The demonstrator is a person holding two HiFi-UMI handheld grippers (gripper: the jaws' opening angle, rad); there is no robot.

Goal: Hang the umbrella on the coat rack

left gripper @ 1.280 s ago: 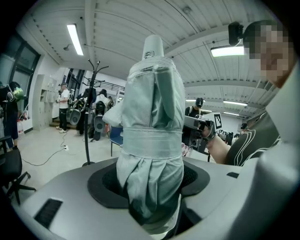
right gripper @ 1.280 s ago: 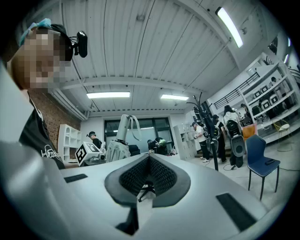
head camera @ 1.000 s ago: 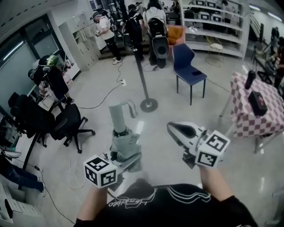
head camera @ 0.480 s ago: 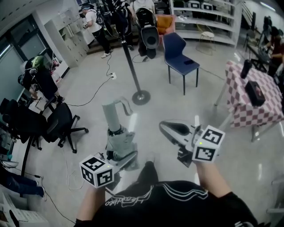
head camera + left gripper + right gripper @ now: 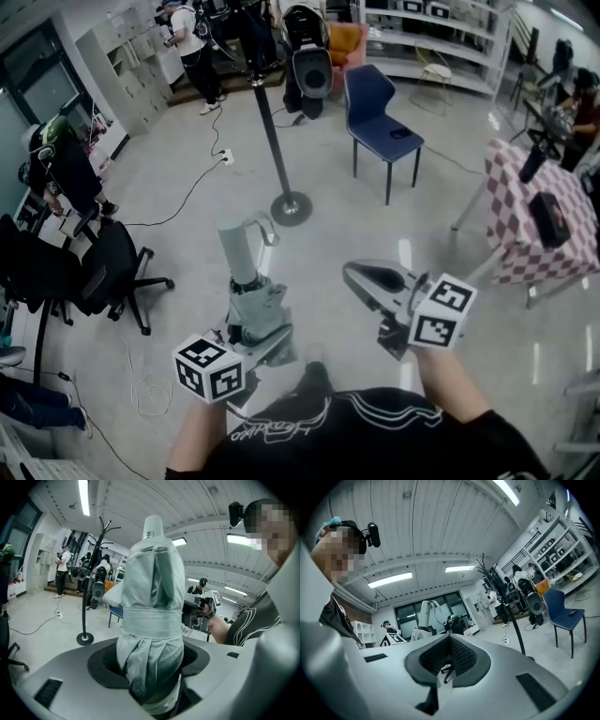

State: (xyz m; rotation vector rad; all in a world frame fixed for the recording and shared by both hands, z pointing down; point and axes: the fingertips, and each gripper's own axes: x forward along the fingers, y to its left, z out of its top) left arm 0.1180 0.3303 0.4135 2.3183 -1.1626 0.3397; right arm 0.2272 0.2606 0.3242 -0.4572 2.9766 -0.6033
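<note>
Not yet hung: umbrella (image 5: 239, 251) clamped upright in left gripper (image 5: 255, 319) at lower centre of head view, right gripper (image 5: 359, 276) closed on nothing beside it, coat rack (image 5: 273, 141) well apart toward upper centre, approach and hooking apparently left to do.

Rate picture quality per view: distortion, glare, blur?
Head view: strong fisheye bend, light streaks glare on the floor, coat rack sharp. Left gripper view: umbrella fills the middle, its lower folds shadowed; ceiling light blown out. Right gripper view: dark round corners, ceiling strips bright, nothing motion-blurred.
</note>
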